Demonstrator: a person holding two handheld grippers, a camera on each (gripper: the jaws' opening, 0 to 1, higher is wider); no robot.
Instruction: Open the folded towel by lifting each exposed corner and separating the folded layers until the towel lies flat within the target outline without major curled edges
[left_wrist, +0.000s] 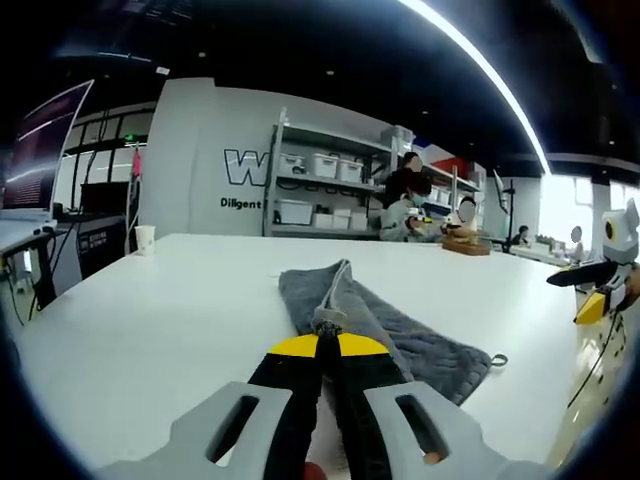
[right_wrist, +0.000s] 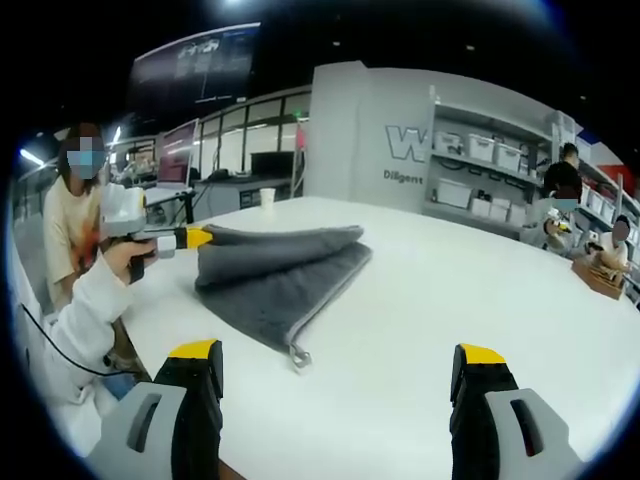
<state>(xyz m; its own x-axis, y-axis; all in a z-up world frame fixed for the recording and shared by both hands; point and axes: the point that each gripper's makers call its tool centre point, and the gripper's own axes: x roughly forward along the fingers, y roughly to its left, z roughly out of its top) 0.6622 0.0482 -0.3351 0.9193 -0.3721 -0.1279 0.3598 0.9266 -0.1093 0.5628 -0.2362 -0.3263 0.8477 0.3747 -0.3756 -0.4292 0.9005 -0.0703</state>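
Left gripper (left_wrist: 327, 335) is clamped on the grey towel's (left_wrist: 400, 335) raised edge; the towel's long axis runs toward four o'clock. Right gripper (right_wrist: 335, 365) hangs wide apart, holding nothing.

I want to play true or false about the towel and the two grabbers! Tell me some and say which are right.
1. The towel is grey. True.
2. The left gripper is pinching the towel's top layer and holding it up. True.
3. The right gripper is shut on the towel. False: its jaws stand wide apart, clear of the cloth.
4. The towel lies fully flat. False: it is folded in layers, one raised.
5. A paper cup stands on the white table. True.
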